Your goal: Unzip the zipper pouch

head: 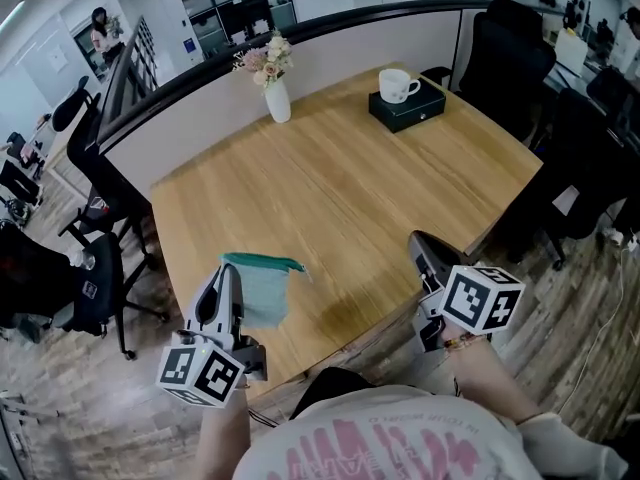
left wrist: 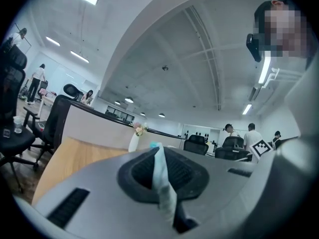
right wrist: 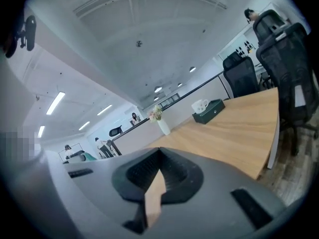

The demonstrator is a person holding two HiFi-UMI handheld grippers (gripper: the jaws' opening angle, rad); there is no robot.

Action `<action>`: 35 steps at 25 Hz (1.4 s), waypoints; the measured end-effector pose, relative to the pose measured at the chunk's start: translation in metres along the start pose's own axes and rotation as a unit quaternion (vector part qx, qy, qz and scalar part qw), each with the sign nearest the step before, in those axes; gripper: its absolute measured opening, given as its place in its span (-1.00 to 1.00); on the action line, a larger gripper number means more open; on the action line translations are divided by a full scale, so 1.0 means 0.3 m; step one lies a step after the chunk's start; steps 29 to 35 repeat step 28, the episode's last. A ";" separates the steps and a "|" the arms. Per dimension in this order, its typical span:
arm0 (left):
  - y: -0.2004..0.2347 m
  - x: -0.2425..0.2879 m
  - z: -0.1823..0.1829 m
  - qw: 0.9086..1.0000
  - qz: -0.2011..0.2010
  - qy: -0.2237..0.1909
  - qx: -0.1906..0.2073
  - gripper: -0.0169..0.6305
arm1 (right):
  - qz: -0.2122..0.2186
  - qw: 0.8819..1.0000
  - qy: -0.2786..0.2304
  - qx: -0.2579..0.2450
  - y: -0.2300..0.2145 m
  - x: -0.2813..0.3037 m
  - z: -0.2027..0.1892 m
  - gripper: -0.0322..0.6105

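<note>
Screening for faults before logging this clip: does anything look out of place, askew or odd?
Nothing spilled or broken. Only the teal pouch stands out: it seems lifted rather than lying flat, pinched in the left tongs by the table's near-left edge. The right tongs are shut and empty.

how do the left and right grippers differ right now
The left gripper is clamped on the teal pouch; the right gripper holds nothing. The left gripper sits by the table's near-left corner; the right gripper by its near-right edge. Both have their jaws closed.
</note>
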State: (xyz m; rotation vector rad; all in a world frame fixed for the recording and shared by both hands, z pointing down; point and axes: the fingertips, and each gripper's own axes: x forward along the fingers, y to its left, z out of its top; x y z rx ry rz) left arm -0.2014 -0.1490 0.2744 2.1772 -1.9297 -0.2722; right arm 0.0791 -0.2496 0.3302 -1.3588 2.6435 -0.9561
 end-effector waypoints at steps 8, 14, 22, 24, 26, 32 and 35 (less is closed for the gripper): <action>-0.013 0.005 0.033 1.000 -0.016 -0.011 -0.003 -0.91 | -0.002 0.999 0.024 -0.025 0.019 0.015 -0.026 -0.91; -0.006 0.020 0.045 1.000 -0.014 -0.015 -0.004 -0.91 | 0.000 0.999 0.032 -0.029 0.012 0.033 -0.025 -0.91; -0.015 0.023 0.069 0.999 -0.014 -0.029 -0.003 -0.91 | 0.007 0.999 0.034 -0.032 0.007 0.052 -0.014 -0.91; -0.018 0.020 0.076 0.999 -0.014 -0.034 -0.003 -0.91 | 0.010 0.999 0.033 -0.033 0.009 0.056 -0.009 -0.91; -0.023 0.018 0.081 0.999 -0.015 -0.036 -0.002 -0.91 | 0.012 0.999 0.032 -0.033 0.012 0.057 -0.005 -0.91; -0.028 0.016 0.086 0.999 -0.016 -0.038 -0.001 -0.91 | 0.014 0.999 0.032 -0.033 0.016 0.057 -0.002 -0.91; -0.028 0.016 0.086 0.999 -0.016 -0.038 -0.001 -0.91 | 0.014 0.999 0.032 -0.033 0.016 0.057 -0.002 -0.91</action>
